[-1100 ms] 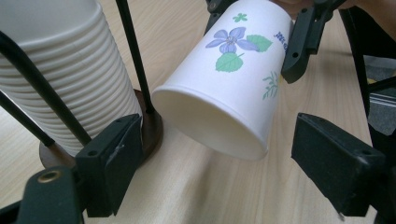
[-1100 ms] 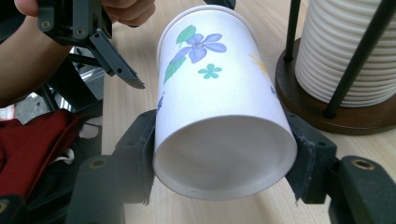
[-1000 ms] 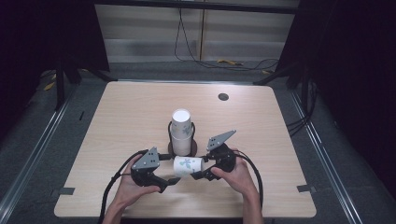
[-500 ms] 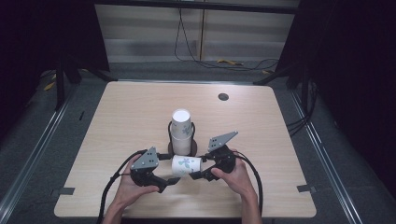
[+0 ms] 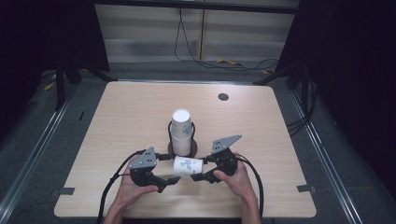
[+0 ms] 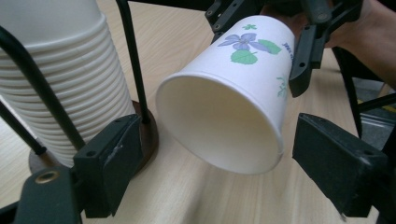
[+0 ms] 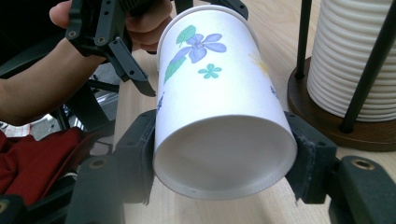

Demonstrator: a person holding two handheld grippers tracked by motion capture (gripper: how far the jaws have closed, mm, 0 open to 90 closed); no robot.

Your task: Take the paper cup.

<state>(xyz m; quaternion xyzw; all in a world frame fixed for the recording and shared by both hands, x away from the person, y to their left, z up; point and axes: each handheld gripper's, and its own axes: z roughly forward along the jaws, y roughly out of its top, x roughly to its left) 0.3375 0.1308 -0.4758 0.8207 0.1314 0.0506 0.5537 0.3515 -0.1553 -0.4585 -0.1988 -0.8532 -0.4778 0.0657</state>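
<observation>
1. While my right gripper [image 5: 201,175] is clamping the paper cup [image 5: 187,166] by its base end, I am holding the cup on its side above the table [image 5: 261,140], just in front of the cup holder [image 5: 182,150], so that its open mouth is facing my left gripper [image 5: 169,181]
2. My left gripper's jaws are standing apart, one on each side of the cup's rim [image 6: 219,126] without pressing on it; I judge I am lining them up to take the cup over at the mouth end
3. I am keeping the cup tilted and clear of the wood, which I think is leaving both sets of jaws room to work around it
4. The right jaws are pressing on opposite sides of the narrow bottom [image 7: 224,154], where the wall is stiffest, so the cup is keeping its round shape
5. The stack of cups [image 5: 181,133] is sitting upright inside the holder's black wire frame on a dark round base, just behind my hands
6. The cup is looking white and thin-walled, with a rolled rim, a recessed bottom, and a print of a purple flower [image 7: 198,46] with green leaves and a small teal blossom on its side; inside it is looking plain white and empty
</observation>
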